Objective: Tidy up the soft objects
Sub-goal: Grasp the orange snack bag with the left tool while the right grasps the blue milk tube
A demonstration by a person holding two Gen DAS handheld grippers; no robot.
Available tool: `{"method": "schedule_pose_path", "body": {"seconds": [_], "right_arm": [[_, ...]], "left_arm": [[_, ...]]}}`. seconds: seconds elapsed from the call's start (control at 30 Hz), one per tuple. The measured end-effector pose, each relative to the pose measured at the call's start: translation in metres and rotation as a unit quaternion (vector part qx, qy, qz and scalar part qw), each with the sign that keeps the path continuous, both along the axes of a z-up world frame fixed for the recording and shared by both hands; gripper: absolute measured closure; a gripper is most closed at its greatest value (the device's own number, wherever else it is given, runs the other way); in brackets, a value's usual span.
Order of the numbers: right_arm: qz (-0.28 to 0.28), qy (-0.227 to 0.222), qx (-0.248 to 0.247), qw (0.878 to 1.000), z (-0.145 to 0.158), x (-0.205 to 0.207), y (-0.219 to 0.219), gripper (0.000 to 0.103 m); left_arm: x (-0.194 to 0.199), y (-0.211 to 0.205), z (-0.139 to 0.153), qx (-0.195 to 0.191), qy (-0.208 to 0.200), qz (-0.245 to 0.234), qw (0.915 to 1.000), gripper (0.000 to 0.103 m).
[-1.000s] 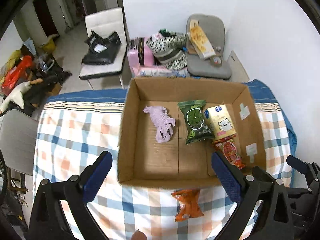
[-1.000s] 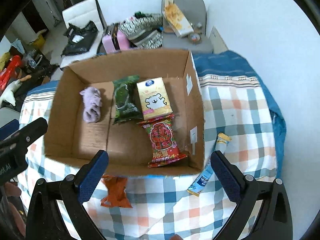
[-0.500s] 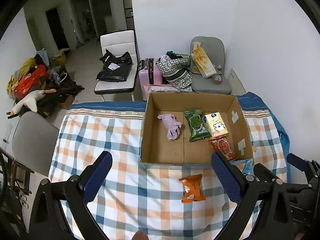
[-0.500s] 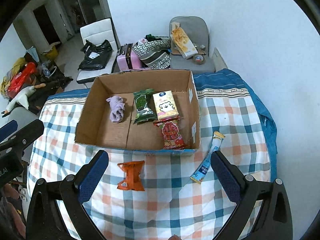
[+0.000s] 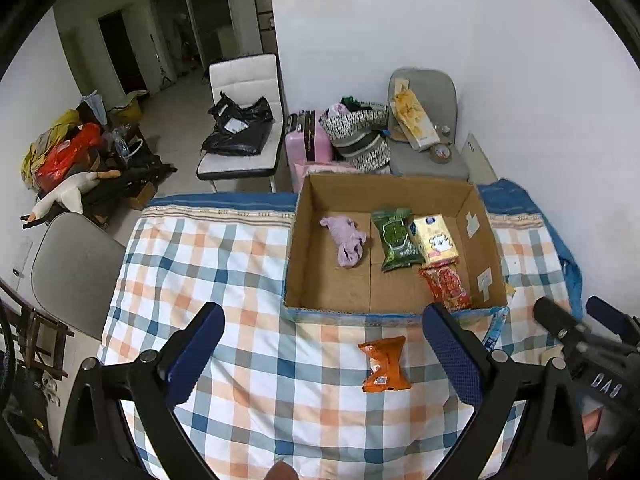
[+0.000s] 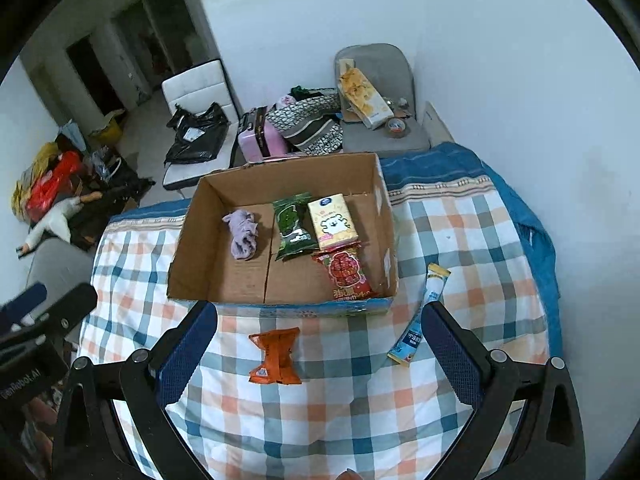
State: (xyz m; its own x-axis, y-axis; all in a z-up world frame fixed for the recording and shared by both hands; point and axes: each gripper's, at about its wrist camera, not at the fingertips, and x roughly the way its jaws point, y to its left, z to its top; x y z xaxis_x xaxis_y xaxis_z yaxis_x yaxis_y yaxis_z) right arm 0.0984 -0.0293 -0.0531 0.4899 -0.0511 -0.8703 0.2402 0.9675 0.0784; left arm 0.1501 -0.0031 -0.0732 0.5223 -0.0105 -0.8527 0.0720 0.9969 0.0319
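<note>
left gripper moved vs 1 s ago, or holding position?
Yes. The left gripper has pulled back and up from the cardboard box: the box filled the left wrist view before and now looks smaller and farther, with the orange packet fully visible.

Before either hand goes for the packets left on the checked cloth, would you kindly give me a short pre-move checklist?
1. Left tongs open and empty: ok.
2. Right tongs open and empty: ok.
3. Crumpled orange snack packet unobstructed on the checked cloth: ok.
4. Long blue-and-yellow stick sachet in the brown cardboard box: not ok, it lies outside.
5. Free floor space in the box: ok.
</note>
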Motion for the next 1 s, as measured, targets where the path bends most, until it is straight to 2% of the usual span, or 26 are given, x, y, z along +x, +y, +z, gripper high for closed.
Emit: {"method": "schedule_pose_path", "body": {"seconds": [0.13,0.23,0.33,0.47,0.63,0.7,0.77,0.83,0.93,1.0], "right_arm": [[-0.053,0.028,0.019,0.998,-0.030,0.004,-0.045,0.000],[-0.097,0.061,0.035,0.993,-0.065,0.007,-0.088,0.000],[-0.134,0.101,0.051,0.984,-0.109,0.009,-0.128,0.000],[-0.162,0.162,0.086,0.970,-0.176,0.015,-0.166,0.000],[-0.173,0.202,0.111,0.958,-0.236,0.021,-0.182,0.001],[-0.172,0.214,0.113,0.955,-0.255,0.025,-0.182,0.007],[-0.171,0.226,0.119,0.952,-0.271,0.030,-0.180,0.021],[-0.170,0.230,0.124,0.950,-0.281,0.033,-0.179,0.030],[-0.172,0.236,0.129,0.948,-0.295,0.036,-0.175,0.042],[-0.167,0.228,0.122,0.952,-0.295,0.037,-0.171,0.056]], "left_arm": [[0.011,-0.013,-0.030,0.006,0.033,-0.004,0.9994,0.002],[0.021,-0.025,-0.069,-0.004,0.083,-0.011,0.9965,0.002],[0.031,-0.040,-0.118,-0.010,0.149,-0.017,0.9886,0.002],[0.036,-0.051,-0.180,-0.040,0.230,-0.012,0.9722,0.002],[0.039,-0.064,-0.223,-0.050,0.263,-0.013,0.9634,0.002],[0.040,-0.071,-0.236,-0.041,0.268,-0.019,0.9624,0.002],[0.043,-0.077,-0.248,-0.035,0.277,-0.022,0.9601,0.003],[0.045,-0.081,-0.260,-0.038,0.287,-0.027,0.9567,0.004],[0.046,-0.088,-0.276,-0.042,0.302,-0.035,0.9518,0.011],[0.044,-0.090,-0.292,-0.038,0.320,-0.038,0.9460,0.034]]}}
